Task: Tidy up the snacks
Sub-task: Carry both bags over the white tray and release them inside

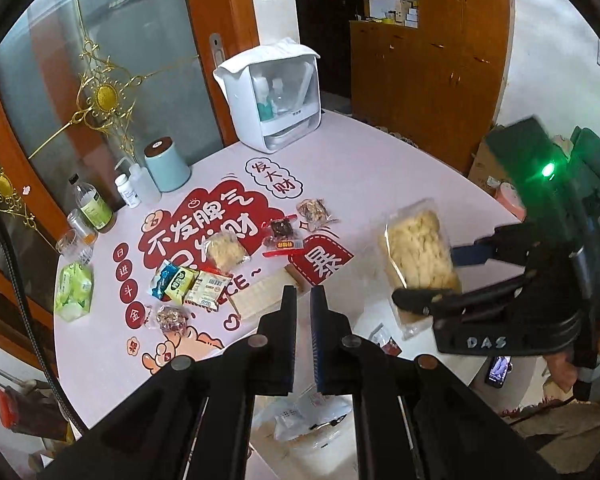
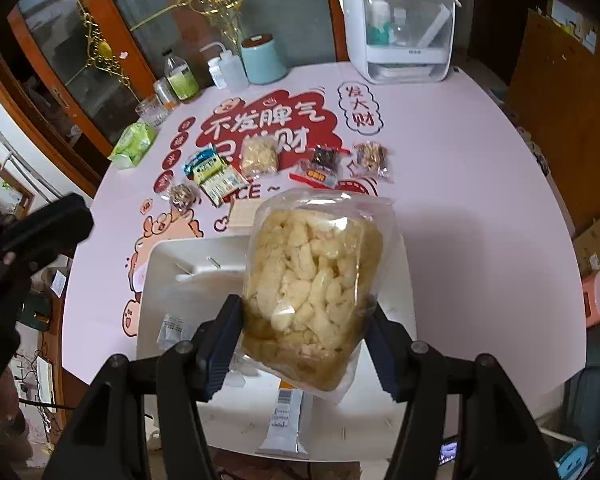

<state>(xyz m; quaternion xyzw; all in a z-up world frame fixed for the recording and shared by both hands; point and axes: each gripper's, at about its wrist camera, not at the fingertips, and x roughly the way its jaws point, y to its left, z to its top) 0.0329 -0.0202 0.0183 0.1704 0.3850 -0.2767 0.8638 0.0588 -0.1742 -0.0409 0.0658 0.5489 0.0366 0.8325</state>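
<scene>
A clear bag of pale puffed snacks [image 2: 316,276] hangs above a white tray [image 2: 168,264], and my right gripper [image 2: 304,336] is shut on its lower end, one pad on each side. The left wrist view shows the same bag [image 1: 418,256] in the right gripper [image 1: 440,276] over the table's right side. The tray holds a white packet [image 2: 284,420] and some small wrappers. My left gripper [image 1: 303,300] is shut with nothing in it, above the near part of the table. Several small snack packets [image 1: 204,280] lie on the red-printed mat beyond it.
A pale wooden block [image 1: 262,296] lies just past the left fingertips. Along the far edge stand a white cabinet-like box [image 1: 276,96], a blue canister [image 1: 166,168], bottles [image 1: 94,204], a glass and a green tissue pack [image 1: 74,292]. The pink table [image 2: 460,200] ends in a rounded edge at the right.
</scene>
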